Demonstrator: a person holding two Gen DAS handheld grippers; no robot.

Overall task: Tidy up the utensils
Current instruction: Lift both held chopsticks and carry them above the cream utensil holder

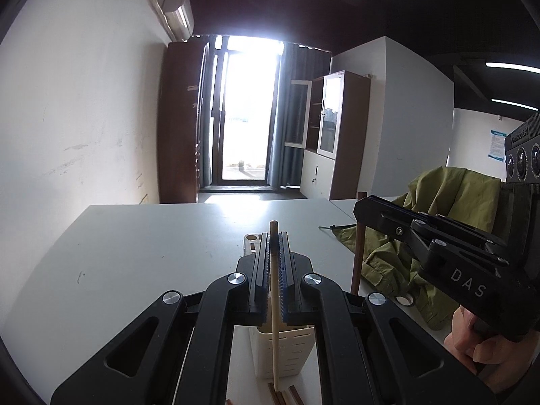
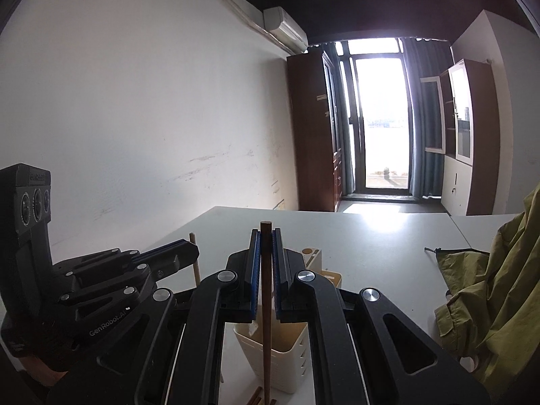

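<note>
Left gripper (image 1: 275,253): clamping a pale wooden chopstick (image 1: 276,320) upright, its lower end hanging over the near table (image 1: 135,236).
Cream slotted plastic utensil holder (image 1: 287,351): standing below both grippers, its top being hidden by linkages.
Right gripper (image 2: 266,256): clamping a dark brown wooden chopstick (image 2: 266,320) upright.
Loose brown sticks (image 1: 283,396): lying near, cut off by the frame edge.
Olive-green cloth jacket (image 2: 499,290): lying far right, partly cropped.

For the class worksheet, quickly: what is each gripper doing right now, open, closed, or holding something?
Left gripper: closed on a pale wooden chopstick, held upright.
Right gripper: closed on a dark brown chopstick, held upright.
</note>
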